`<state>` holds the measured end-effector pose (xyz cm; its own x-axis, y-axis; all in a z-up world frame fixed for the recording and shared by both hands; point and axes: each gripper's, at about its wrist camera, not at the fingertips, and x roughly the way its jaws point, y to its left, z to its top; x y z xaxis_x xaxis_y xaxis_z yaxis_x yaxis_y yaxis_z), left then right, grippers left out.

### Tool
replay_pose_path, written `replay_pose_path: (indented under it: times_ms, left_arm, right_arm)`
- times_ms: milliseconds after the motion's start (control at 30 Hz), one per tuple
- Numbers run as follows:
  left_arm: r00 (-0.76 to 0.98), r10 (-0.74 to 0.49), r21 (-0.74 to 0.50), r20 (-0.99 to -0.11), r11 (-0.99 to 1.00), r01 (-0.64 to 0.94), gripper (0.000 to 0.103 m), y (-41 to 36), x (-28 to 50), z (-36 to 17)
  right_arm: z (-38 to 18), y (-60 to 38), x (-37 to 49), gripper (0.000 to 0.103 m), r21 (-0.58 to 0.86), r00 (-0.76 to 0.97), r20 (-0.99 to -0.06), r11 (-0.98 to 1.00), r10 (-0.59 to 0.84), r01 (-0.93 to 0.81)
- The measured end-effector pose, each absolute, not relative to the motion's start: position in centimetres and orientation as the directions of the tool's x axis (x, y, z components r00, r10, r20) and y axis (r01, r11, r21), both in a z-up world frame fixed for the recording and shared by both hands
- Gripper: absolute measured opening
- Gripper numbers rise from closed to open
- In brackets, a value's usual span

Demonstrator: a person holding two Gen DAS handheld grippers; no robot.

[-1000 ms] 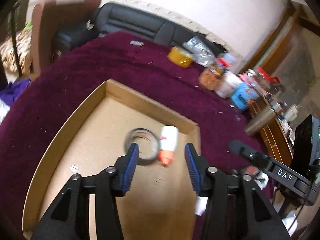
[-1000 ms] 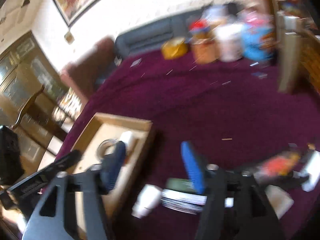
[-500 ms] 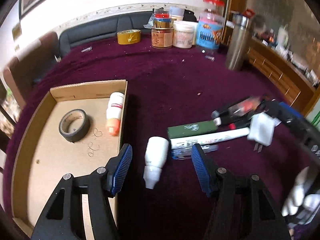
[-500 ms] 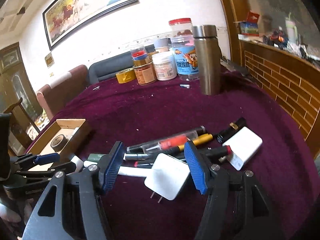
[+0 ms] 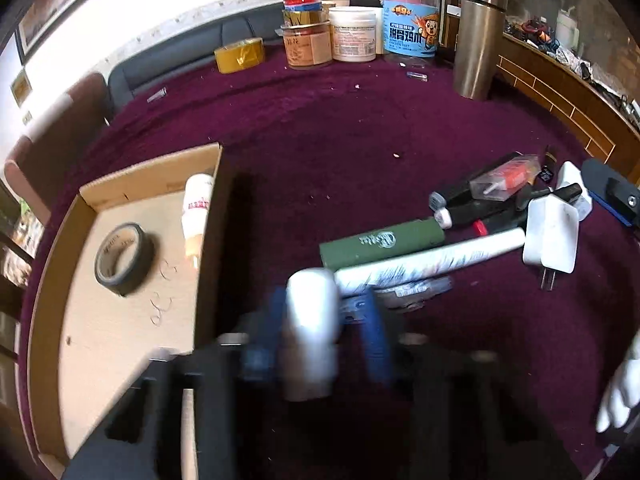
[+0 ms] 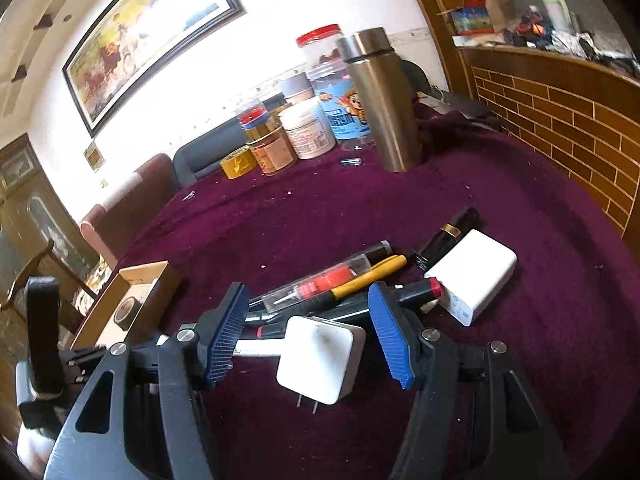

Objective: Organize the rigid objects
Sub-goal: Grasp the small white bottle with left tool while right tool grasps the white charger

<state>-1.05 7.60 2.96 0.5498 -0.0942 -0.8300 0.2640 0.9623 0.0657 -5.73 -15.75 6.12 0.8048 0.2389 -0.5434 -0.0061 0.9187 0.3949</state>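
A cardboard box [image 5: 120, 184] lies on the purple cloth at left and holds a black tape roll [image 5: 122, 258] and a white bottle with an orange tip [image 5: 195, 212]. My left gripper [image 5: 324, 320] is blurred, its blue pads either side of a white bottle [image 5: 312, 320]; the grip is unclear. To the right lies a pile: a green case [image 5: 380, 242], a white tube [image 5: 432, 258], pens [image 6: 360, 276], a white plug adapter [image 6: 320, 358] and a white power bank [image 6: 474, 276]. My right gripper [image 6: 308, 336] is open, its fingers straddling the plug adapter without touching.
Jars [image 5: 356, 34], a yellow tape roll [image 5: 240, 55] and a steel flask [image 5: 478, 38] stand at the table's far side. A brick-patterned counter [image 6: 560, 120] runs along the right. A sofa and chair stand behind the table.
My left gripper has moved forward and its pads have narrowed around the white bottle. My right gripper has moved slightly closer over the plug adapter.
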Motion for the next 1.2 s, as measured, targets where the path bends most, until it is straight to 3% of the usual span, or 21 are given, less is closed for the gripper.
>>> replay_pose_path:
  times_ms: [200, 333, 400, 433, 567, 833, 1000, 1067, 1200]
  left_arm:
    - [0.536, -0.146, 0.002, -0.832, 0.964, 0.265, 0.022, 8.3, -2.8, 3.1]
    - [0.535, -0.139, -0.014, -0.833, 0.973, 0.232, 0.030, 7.9, -2.0, 2.0]
    - [0.538, -0.145, -0.021, -0.830, 0.973, 0.230, 0.028, 7.9, -2.2, 1.9]
    - [0.532, -0.182, -0.064, -0.827, 0.970, 0.233, 0.022, 8.1, -2.4, 2.1]
    - [0.572, -0.240, -0.123, -0.785, 0.964, 0.235, 0.022, 9.3, -4.7, 3.9]
    - [0.618, -0.340, -0.243, -0.709, 0.940, 0.238, 0.022, 12.5, -10.0, 7.1]
    - [0.645, -0.346, -0.279, -0.681, 0.937, 0.208, 0.022, 15.0, -11.7, 8.1]
    - [0.653, -0.336, -0.286, -0.679, 0.940, 0.186, 0.022, 15.9, -12.3, 8.2]
    - [0.668, -0.321, -0.303, -0.671, 0.941, 0.148, 0.022, 18.1, -13.1, 8.3]
  right_arm:
    - [5.4, -16.9, -5.2, 0.061, 0.445, 0.791, -0.560, 0.895, 0.247, 0.036]
    - [4.8, -17.7, -5.0, 0.061, 0.475, 0.779, -0.574, 0.878, 0.253, 0.065]
    - [4.5, -18.3, -5.0, 0.061, 0.495, 0.775, -0.577, 0.865, 0.258, 0.080]
    - [4.3, -18.5, -5.0, 0.061, 0.506, 0.772, -0.579, 0.858, 0.262, 0.087]
    - [4.0, -18.7, -4.7, 0.061, 0.518, 0.758, -0.592, 0.850, 0.274, 0.097]
    - [3.8, -15.5, -4.5, 0.061, 0.430, 0.687, -0.673, 0.901, 0.272, 0.064]
    - [3.1, -13.1, -3.1, 0.061, 0.271, 0.642, -0.752, 0.958, 0.149, 0.095]
    - [2.6, -13.1, -2.7, 0.049, 0.278, 0.617, -0.769, 0.956, 0.164, 0.093]
    - [2.9, -13.6, -3.9, 0.048, 0.301, 0.620, -0.761, 0.951, 0.190, 0.077]
